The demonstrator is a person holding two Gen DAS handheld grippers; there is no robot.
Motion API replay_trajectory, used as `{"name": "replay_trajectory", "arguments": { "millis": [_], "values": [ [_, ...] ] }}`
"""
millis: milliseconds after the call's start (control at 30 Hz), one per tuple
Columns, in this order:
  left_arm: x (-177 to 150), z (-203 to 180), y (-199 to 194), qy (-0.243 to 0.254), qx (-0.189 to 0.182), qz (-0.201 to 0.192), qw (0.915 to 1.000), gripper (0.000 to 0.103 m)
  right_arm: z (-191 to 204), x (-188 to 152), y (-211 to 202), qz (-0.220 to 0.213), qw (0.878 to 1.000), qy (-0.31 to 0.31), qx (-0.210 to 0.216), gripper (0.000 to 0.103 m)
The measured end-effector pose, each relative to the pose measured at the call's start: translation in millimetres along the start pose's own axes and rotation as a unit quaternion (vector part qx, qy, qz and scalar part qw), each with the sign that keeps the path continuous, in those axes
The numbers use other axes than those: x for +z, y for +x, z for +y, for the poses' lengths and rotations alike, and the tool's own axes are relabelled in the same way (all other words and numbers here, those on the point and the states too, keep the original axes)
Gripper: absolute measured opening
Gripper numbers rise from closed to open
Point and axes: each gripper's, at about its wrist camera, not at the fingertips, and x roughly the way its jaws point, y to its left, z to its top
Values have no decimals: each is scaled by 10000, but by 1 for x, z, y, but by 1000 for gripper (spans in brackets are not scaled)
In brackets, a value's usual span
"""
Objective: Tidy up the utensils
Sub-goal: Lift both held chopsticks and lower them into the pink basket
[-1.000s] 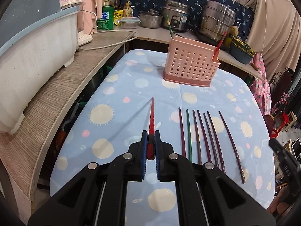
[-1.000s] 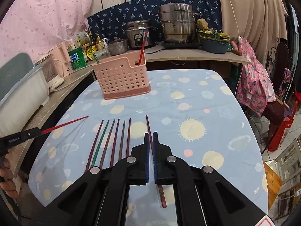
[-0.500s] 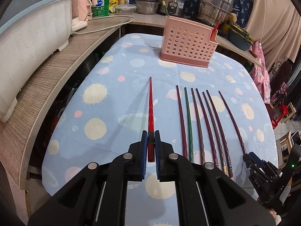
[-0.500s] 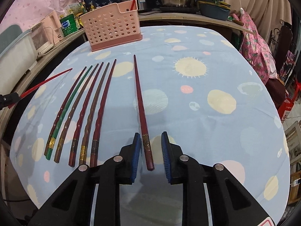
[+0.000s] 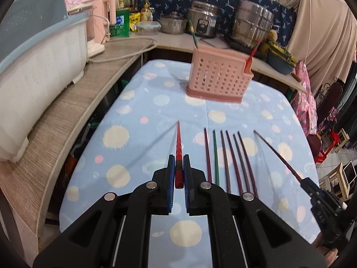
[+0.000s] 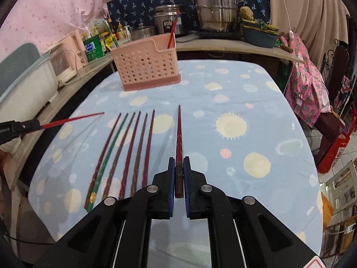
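Observation:
My left gripper (image 5: 177,163) is shut on a bright red chopstick (image 5: 178,143) and holds it above the table, tip pointing at the pink perforated utensil basket (image 5: 217,81). My right gripper (image 6: 179,164) is shut on a dark red chopstick (image 6: 179,134), lifted off the cloth; this chopstick also shows in the left wrist view (image 5: 276,153). Several chopsticks (image 6: 125,151), one of them green, lie side by side on the blue spotted tablecloth (image 6: 234,102). The basket (image 6: 145,67) holds a red chopstick (image 6: 171,33) and a green one (image 5: 193,32).
A wooden counter (image 5: 67,116) runs along the left with a white and blue tub (image 5: 33,55). Pots, a rice cooker (image 5: 204,23) and bottles stand on the back counter. A pink patterned cloth (image 6: 308,76) hangs at the right of the table.
My right gripper closed on the dark red chopstick that lay apart from the row and lifted it. Both grippers rose and moved back from the table.

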Motion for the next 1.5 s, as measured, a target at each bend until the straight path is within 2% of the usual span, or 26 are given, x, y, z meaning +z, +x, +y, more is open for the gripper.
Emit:
{"name": "replay_trajectory", "arguments": {
  "millis": [267,667,800,1033,1133,1233,1500],
  "values": [
    [53,-5,-18,-83,-45,-504,9987,7,8,75,-24,-669,9975,88,217,7],
    [145,-26,-23,-165,-284,-1063,9938,7,7,168,-23,-1337,9884,409,596,7],
    [180,-34,-29,-216,-423,-1351,9897,7,8,207,-26,-1677,9815,507,775,7],
    [244,-51,-42,-359,-610,-2066,9759,7,13,277,-19,-2245,9677,669,933,7],
    [262,-59,-36,-387,-626,-2276,9710,7,14,299,-1,-2250,9665,748,981,7],
    [275,-65,-19,-392,-616,-2336,9696,7,15,309,18,-2196,9679,751,968,7],
    [276,-69,48,-407,-530,-2025,9770,7,15,297,81,-1676,9772,822,1010,7]
  ]
}}
